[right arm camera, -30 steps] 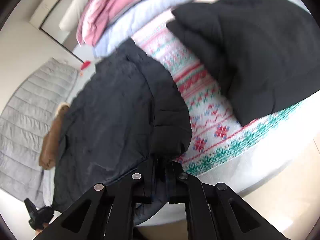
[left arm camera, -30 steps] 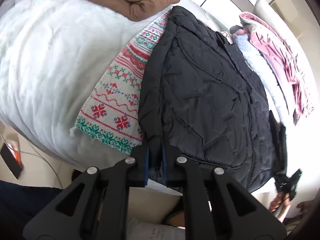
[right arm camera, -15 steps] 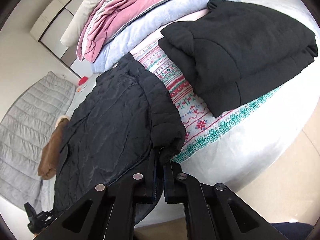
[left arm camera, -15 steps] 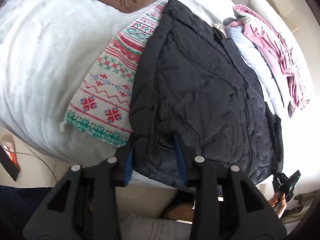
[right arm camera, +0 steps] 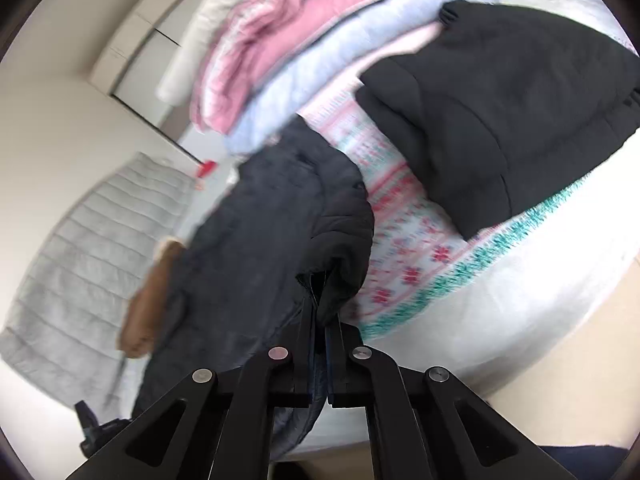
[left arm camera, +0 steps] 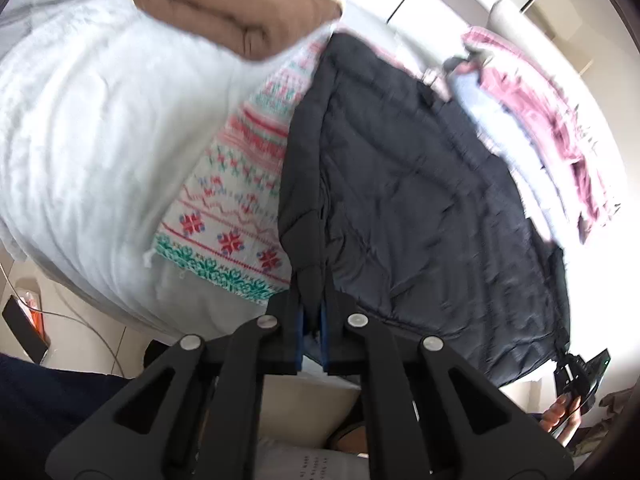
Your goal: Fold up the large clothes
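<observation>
A black quilted jacket [left arm camera: 420, 208] lies spread on a bed, over a patterned knit blanket [left arm camera: 240, 184]. My left gripper [left arm camera: 313, 308] is at the jacket's near left hem corner, its jaws closing with a fold of the hem pinched between the pads. In the right wrist view the same jacket [right arm camera: 248, 260] runs away to the left. There my right gripper [right arm camera: 322, 314] is shut on the other hem corner, which bunches up just ahead of the fingers. The right gripper [left arm camera: 580, 372], held by a hand, also shows at the lower right of the left wrist view.
A folded brown garment [left arm camera: 240, 12] lies on the white duvet [left arm camera: 88, 120] beyond the blanket. Pink and pale blue clothes [right arm camera: 304, 60] are piled at the far side. A folded black garment [right arm camera: 500, 120] sits on the blanket to the right. Floor and cables lie below the bed edge.
The left gripper opened around the hem half a second ago and has shut on it again, slightly higher. The right gripper kept its hold and shifted, so its corner bunches more.
</observation>
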The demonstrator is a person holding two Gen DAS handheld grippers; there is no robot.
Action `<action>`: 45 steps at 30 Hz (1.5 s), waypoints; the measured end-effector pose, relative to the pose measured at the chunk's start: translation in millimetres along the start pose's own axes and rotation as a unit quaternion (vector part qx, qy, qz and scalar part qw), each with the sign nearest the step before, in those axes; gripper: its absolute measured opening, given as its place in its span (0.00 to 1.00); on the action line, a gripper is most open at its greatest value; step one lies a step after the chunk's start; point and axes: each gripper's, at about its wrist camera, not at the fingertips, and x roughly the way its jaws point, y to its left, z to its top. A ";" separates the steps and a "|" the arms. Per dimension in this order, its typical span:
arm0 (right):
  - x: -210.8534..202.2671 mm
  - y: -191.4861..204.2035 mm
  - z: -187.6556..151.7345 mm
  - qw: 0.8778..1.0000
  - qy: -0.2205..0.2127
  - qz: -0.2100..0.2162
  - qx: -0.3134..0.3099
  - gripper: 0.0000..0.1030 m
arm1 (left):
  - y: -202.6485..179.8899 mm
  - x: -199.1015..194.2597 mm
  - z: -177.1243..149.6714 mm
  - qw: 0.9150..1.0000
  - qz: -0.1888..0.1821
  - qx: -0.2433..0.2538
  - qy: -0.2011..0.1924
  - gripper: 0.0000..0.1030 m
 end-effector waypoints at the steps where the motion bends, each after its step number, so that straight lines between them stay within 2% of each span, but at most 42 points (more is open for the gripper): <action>1: -6.6 3.3 -0.9 1.000 -0.005 0.012 -0.001 0.02 | -2.5 -10.4 1.0 1.000 -0.001 0.001 -0.009 0.07; 8: -55.7 36.3 -5.3 0.995 -0.028 0.098 -0.011 0.02 | -3.3 -66.4 8.7 0.998 -0.020 -0.021 -0.049 0.07; 11: -70.6 47.1 -8.8 0.992 -0.035 0.120 -0.018 0.02 | -4.7 -79.7 5.5 0.998 -0.008 -0.021 -0.063 0.06; 14: -64.2 48.2 -6.5 0.994 -0.029 0.107 -0.020 0.02 | -9.0 -77.1 2.3 0.998 0.006 -0.009 -0.064 0.07; 17: -52.4 33.0 -8.1 0.993 -0.016 0.112 0.016 0.02 | -0.6 -68.8 4.2 0.998 -0.010 -0.037 -0.040 0.06; 24: -62.8 45.7 4.1 0.991 -0.040 0.128 -0.002 0.02 | -7.5 -87.0 14.8 0.996 -0.014 -0.046 -0.078 0.06; 30: -52.6 50.1 13.4 0.990 -0.039 0.133 0.005 0.02 | -9.9 -81.0 23.7 0.996 -0.014 -0.054 -0.075 0.06; 37: -36.3 50.3 36.1 0.989 -0.055 0.134 0.023 0.02 | -18.2 -74.2 47.9 0.996 0.000 -0.051 -0.080 0.06; 45: 5.9 68.1 74.7 0.989 -0.055 0.137 0.026 0.02 | -37.7 -55.6 87.9 0.995 0.007 -0.049 -0.082 0.06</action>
